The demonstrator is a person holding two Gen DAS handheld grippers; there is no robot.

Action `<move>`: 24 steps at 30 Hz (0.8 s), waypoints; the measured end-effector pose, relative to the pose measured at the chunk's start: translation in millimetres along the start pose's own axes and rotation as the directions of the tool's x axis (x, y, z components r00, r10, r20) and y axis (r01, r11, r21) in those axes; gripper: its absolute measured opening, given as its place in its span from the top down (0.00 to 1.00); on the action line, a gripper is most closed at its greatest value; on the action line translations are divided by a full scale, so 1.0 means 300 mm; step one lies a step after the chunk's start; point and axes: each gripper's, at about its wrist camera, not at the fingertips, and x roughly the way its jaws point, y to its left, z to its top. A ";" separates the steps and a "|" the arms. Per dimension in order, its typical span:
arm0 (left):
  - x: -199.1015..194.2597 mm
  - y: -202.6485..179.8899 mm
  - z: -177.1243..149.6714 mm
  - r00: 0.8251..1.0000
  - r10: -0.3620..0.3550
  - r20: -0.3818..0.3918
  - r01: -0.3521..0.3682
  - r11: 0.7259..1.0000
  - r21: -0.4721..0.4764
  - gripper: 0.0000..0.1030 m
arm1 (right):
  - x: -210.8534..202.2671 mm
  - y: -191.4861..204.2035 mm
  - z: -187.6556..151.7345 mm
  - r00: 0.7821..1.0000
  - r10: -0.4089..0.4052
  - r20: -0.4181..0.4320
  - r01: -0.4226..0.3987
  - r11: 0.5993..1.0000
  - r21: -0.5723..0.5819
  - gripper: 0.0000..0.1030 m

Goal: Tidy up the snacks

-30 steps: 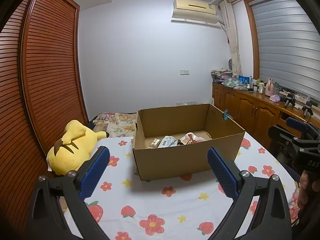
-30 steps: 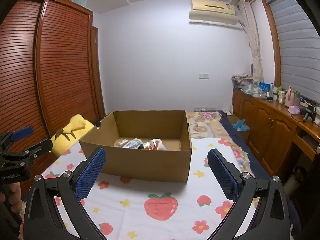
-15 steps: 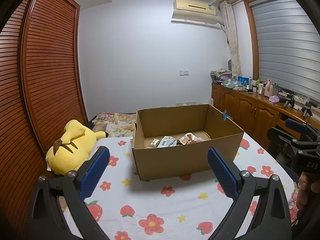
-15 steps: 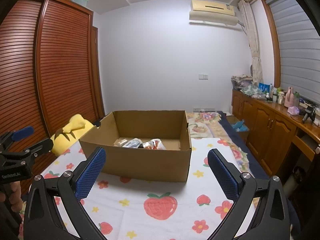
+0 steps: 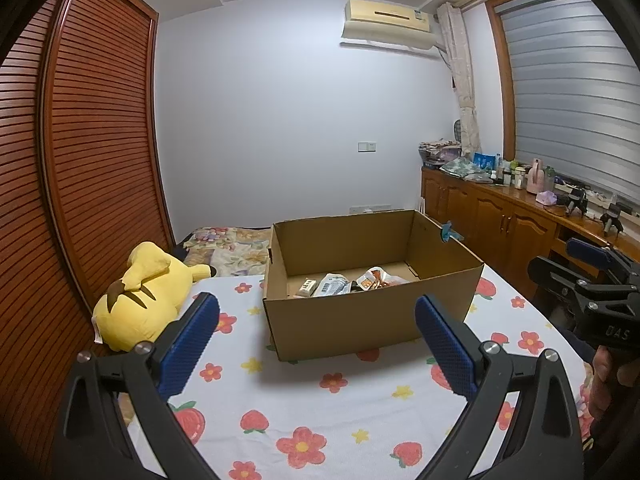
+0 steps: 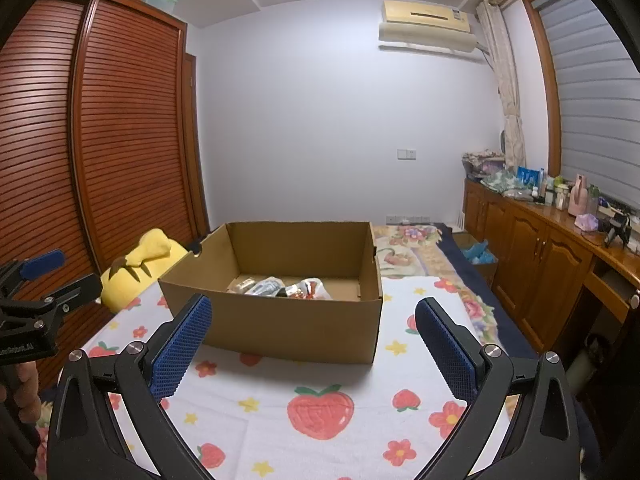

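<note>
Judging from the layout, the task appears near completion: several snack packets (image 5: 344, 282) lie on the floor of the open cardboard box (image 5: 372, 316), and no loose snacks are visible on the strawberry-print sheet (image 5: 320, 412) around it. Left gripper (image 5: 316, 344) and right gripper (image 6: 312, 344) both hover short of the box, jaws spread wide, holding nothing. A yellow plush toy (image 5: 140, 292) lies just beside the box on the left, clear of the approach. A wooden cabinet (image 6: 532, 248) with cluttered top stands well apart on the right; nothing obstructs the box
</note>
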 end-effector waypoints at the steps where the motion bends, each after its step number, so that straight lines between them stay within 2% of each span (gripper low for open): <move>1: -0.001 -0.001 0.001 1.000 0.000 0.001 0.000 1.000 0.000 0.03 | 0.000 0.000 0.000 1.000 0.000 0.000 0.000 1.000 0.000 0.00; 24: -0.019 0.000 0.002 1.000 -0.004 0.008 0.004 1.000 0.001 0.03 | -0.004 0.001 -0.001 1.000 0.002 0.000 -0.002 1.000 -0.001 0.00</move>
